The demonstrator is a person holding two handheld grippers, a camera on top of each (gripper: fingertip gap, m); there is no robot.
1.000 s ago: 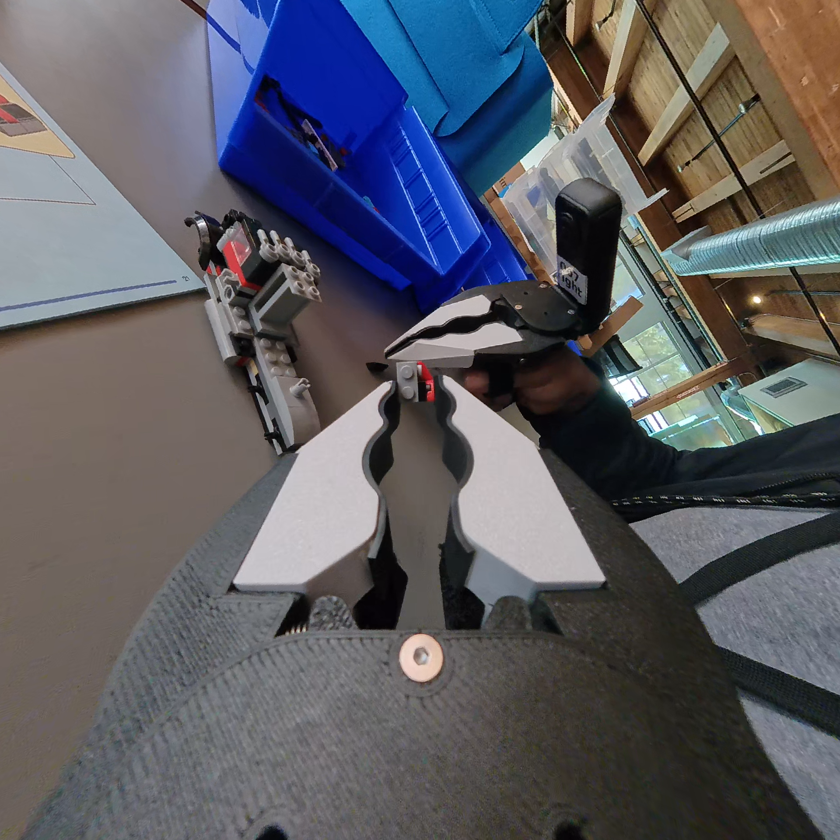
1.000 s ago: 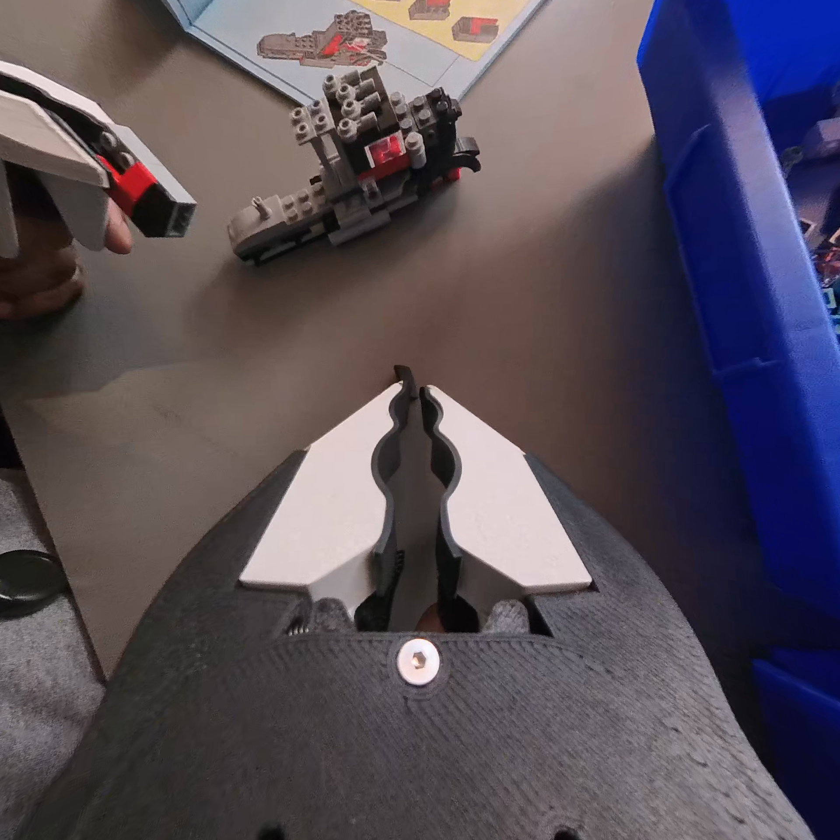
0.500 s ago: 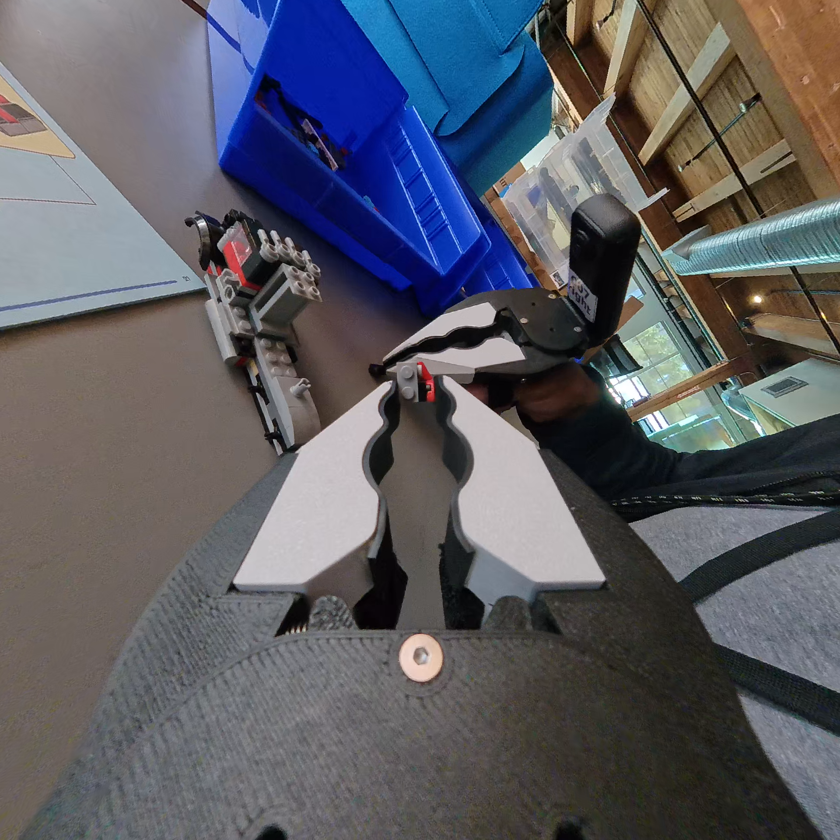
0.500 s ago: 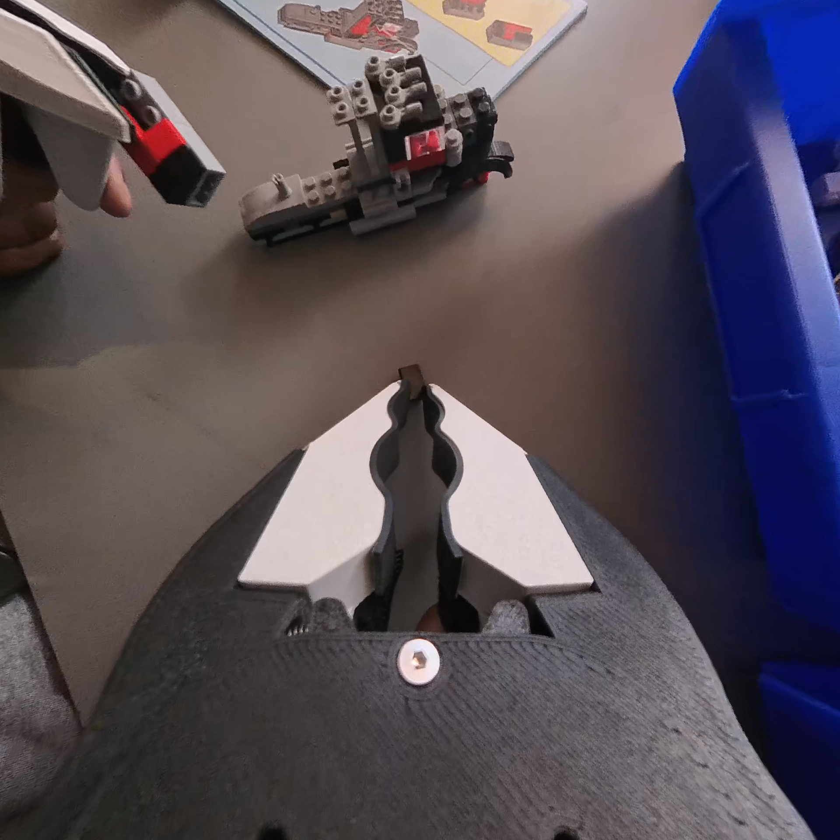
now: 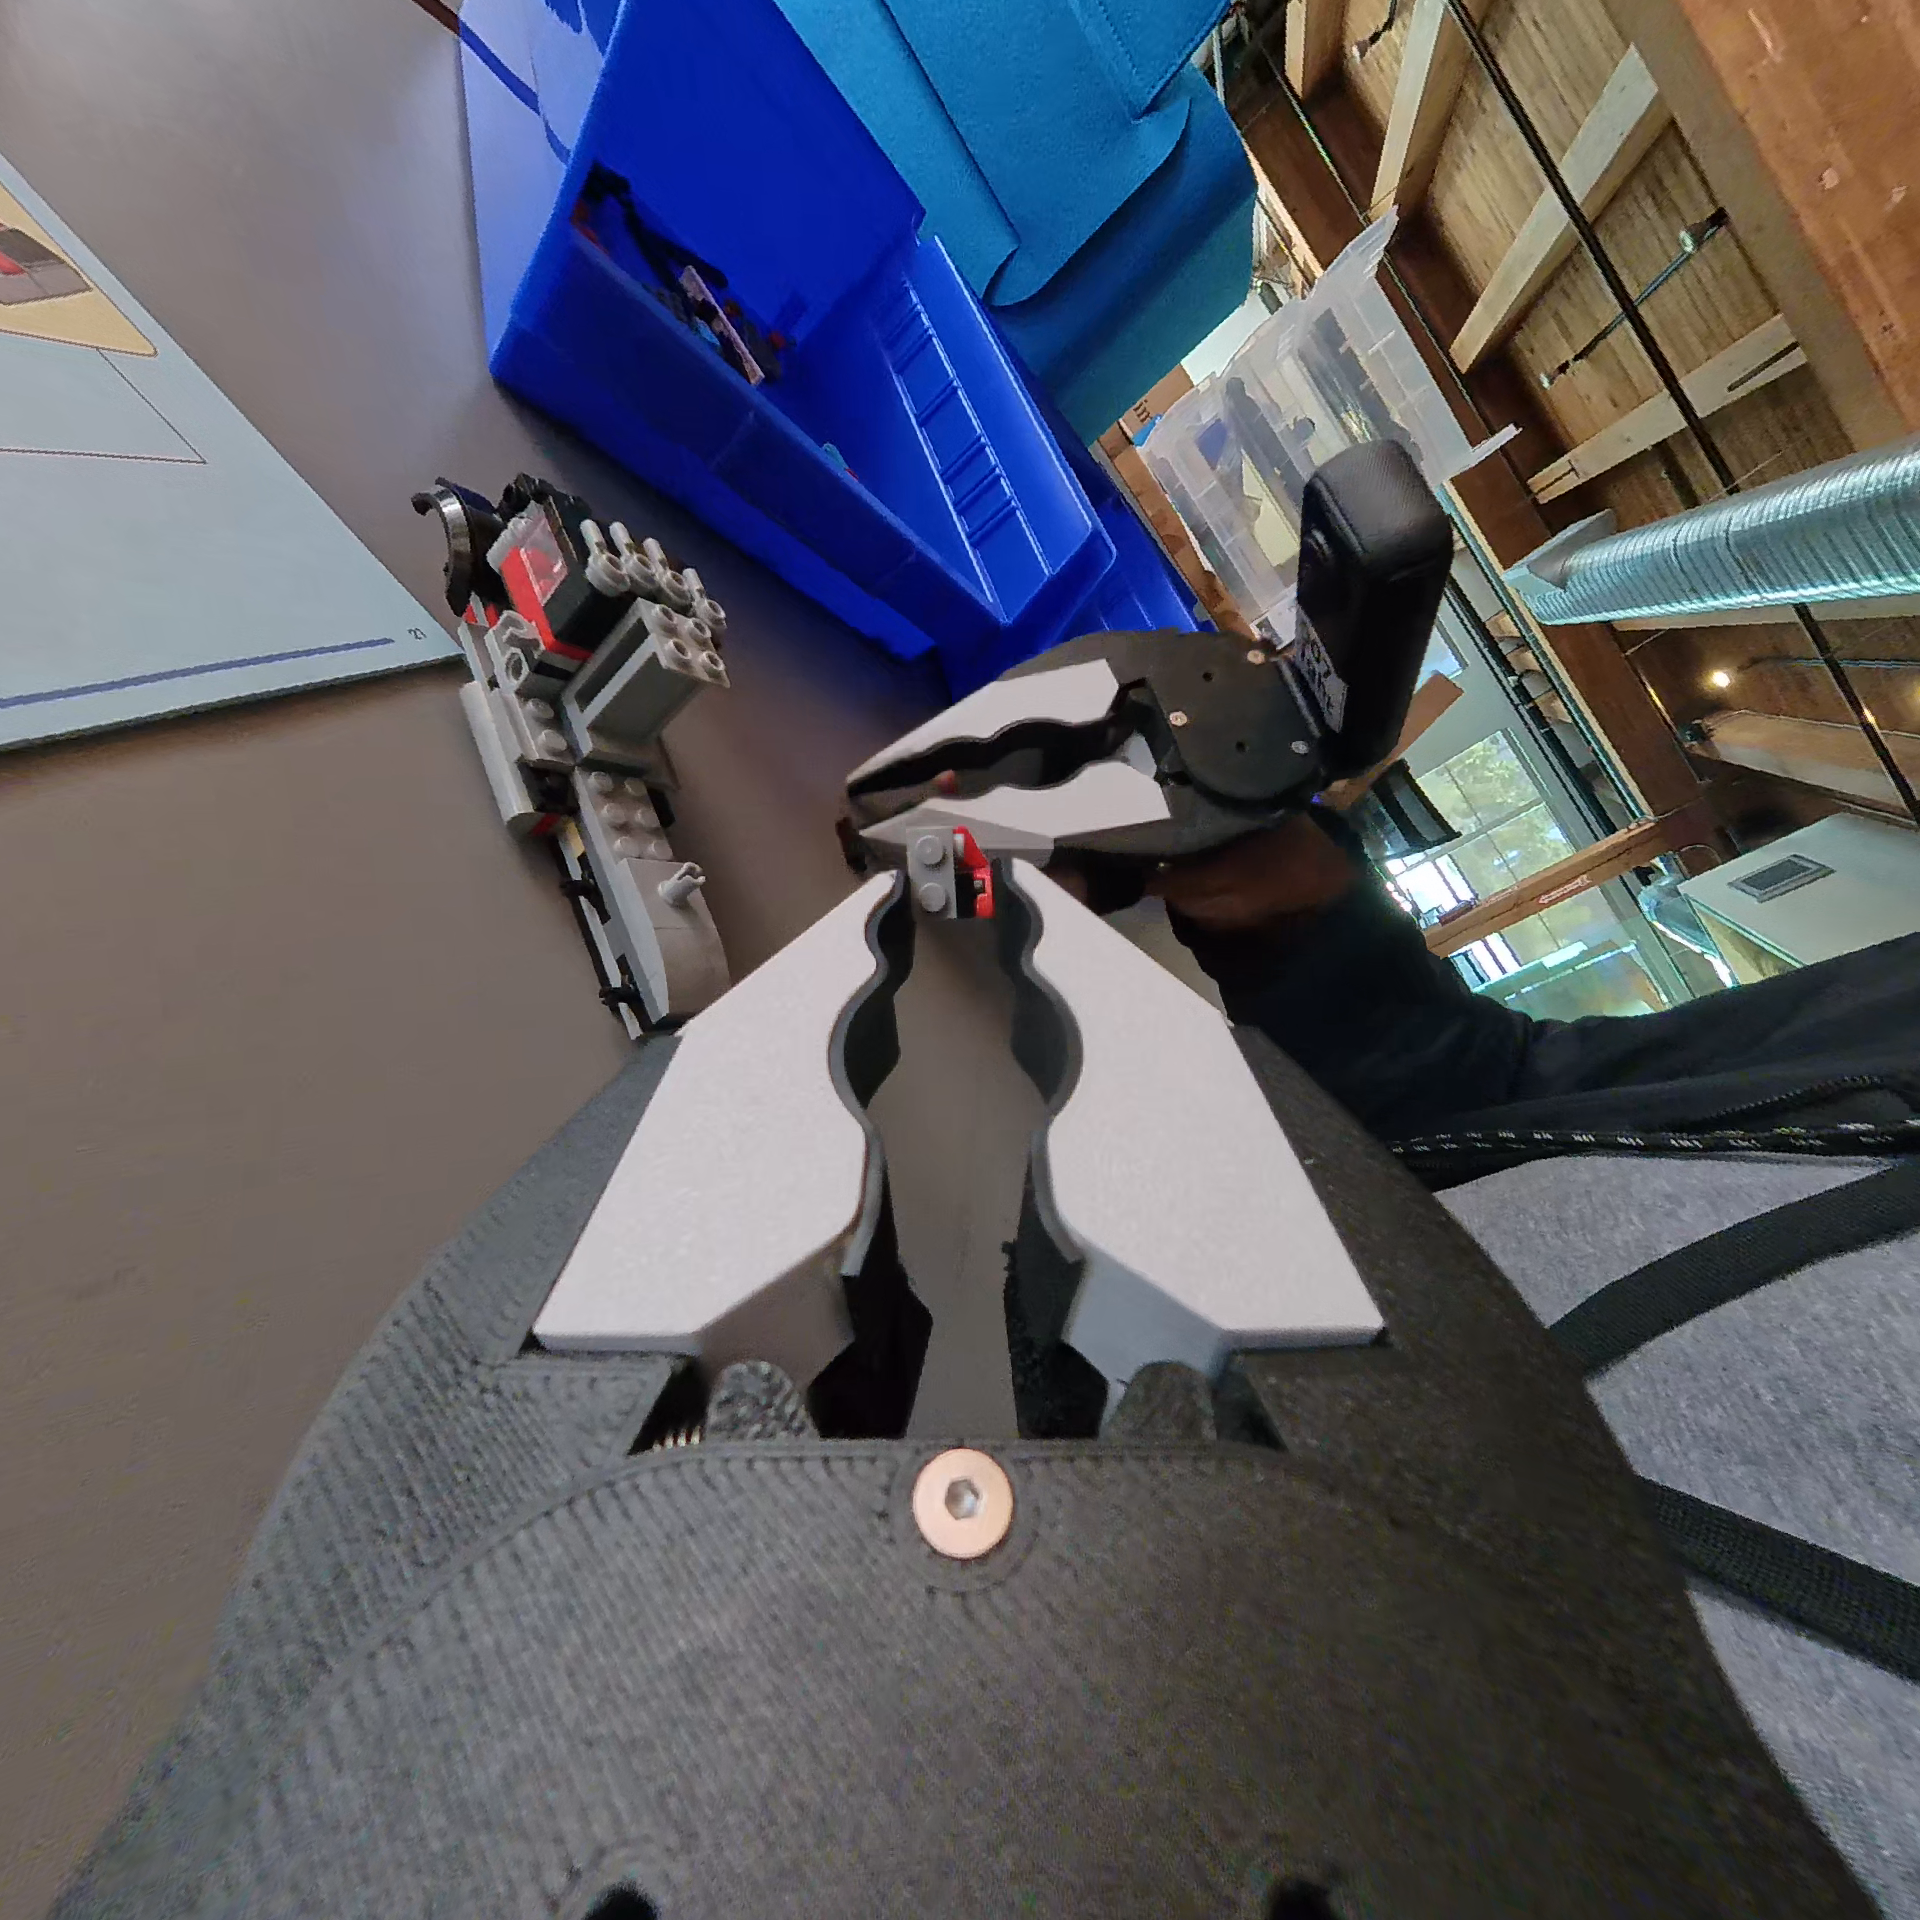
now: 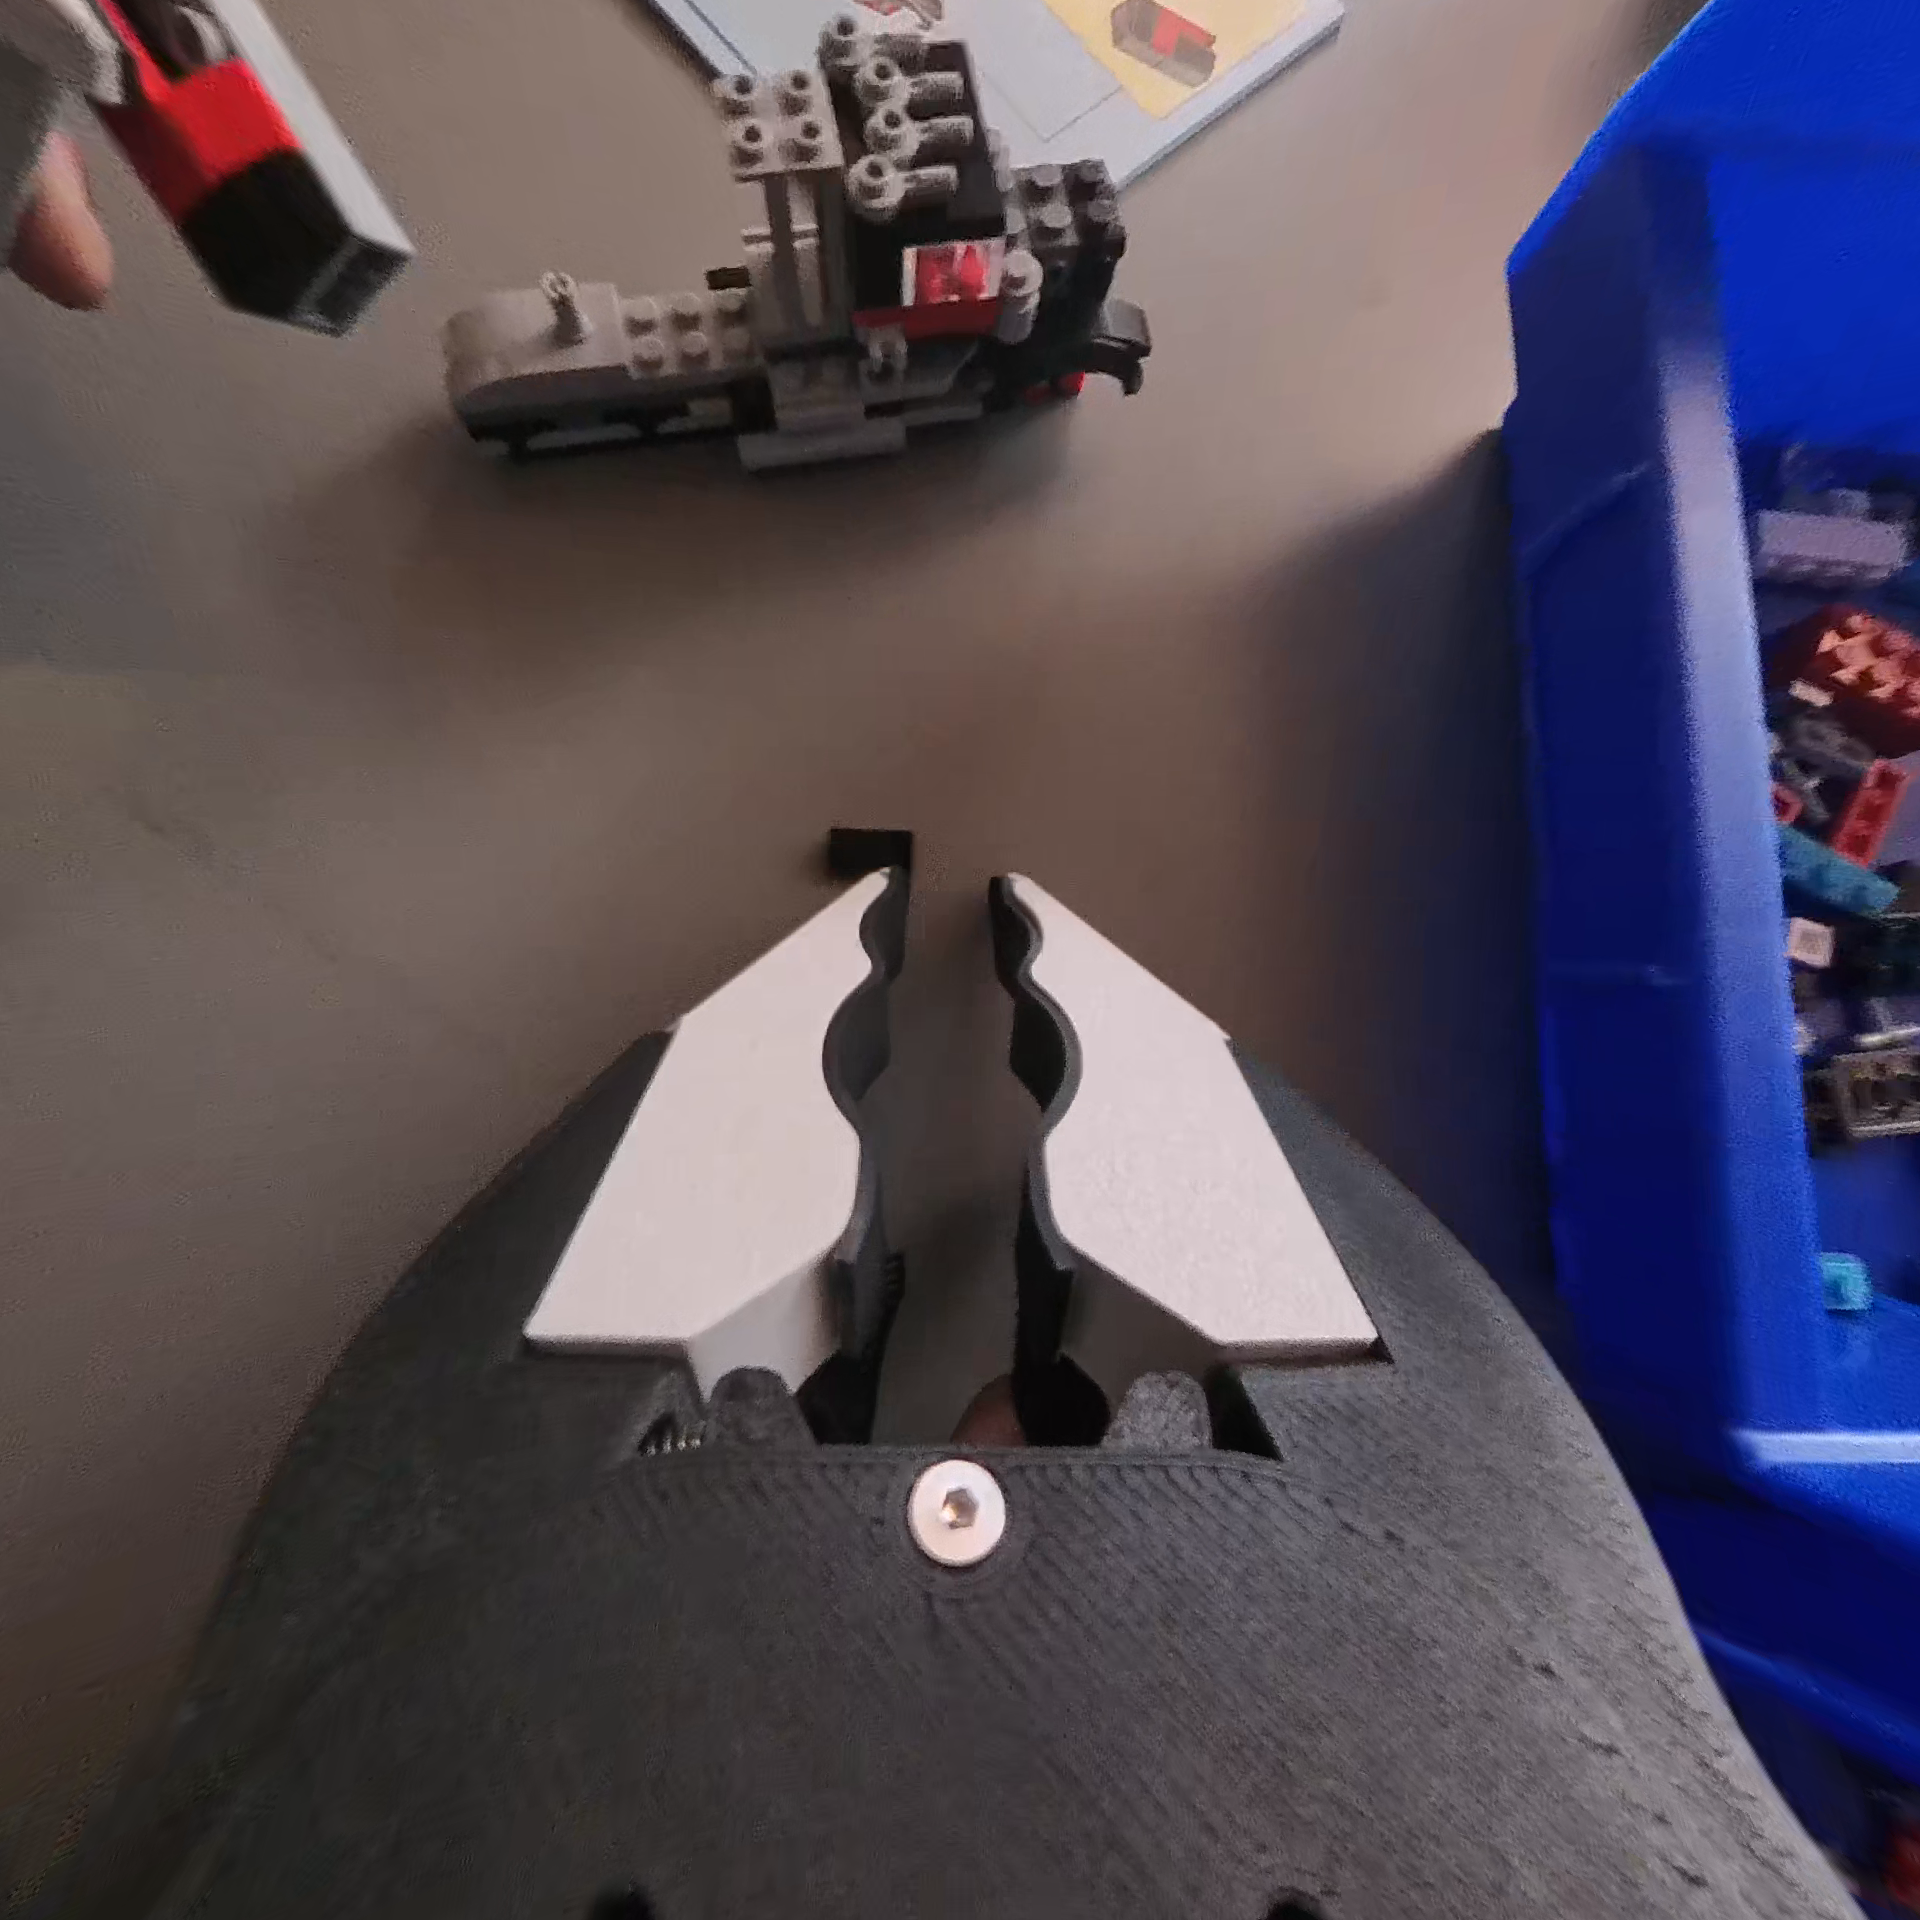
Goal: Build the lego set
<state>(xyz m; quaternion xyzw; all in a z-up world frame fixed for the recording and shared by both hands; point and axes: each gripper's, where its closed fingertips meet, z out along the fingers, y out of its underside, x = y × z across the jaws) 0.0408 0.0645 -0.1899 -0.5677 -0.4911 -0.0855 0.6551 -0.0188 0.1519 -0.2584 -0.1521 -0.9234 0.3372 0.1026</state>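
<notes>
Left tongs (image 5: 951,883) remain clamped on a grey-red-black block (image 5: 948,881), held aloft at 10 o'clock in the right wrist view. Right tongs (image 6: 940,883), closed a moment ago, now stand narrowly parted; a small black piece (image 6: 868,850) touches the left tip, apparently being released. The model (image 6: 800,281) lies on the worktop (image 6: 312,831) at 12 o'clock.

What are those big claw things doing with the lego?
A person is building a lego set with a gripper in each hand. The left gripper is shut on a small grey, red and black lego piece, held up above the brown table. The right gripper has its jaws apart, with a small black lego piece at the tip of one finger. The half-built grey and black lego model sits on the table between the instruction booklet and the blue bin of loose pieces.
</notes>
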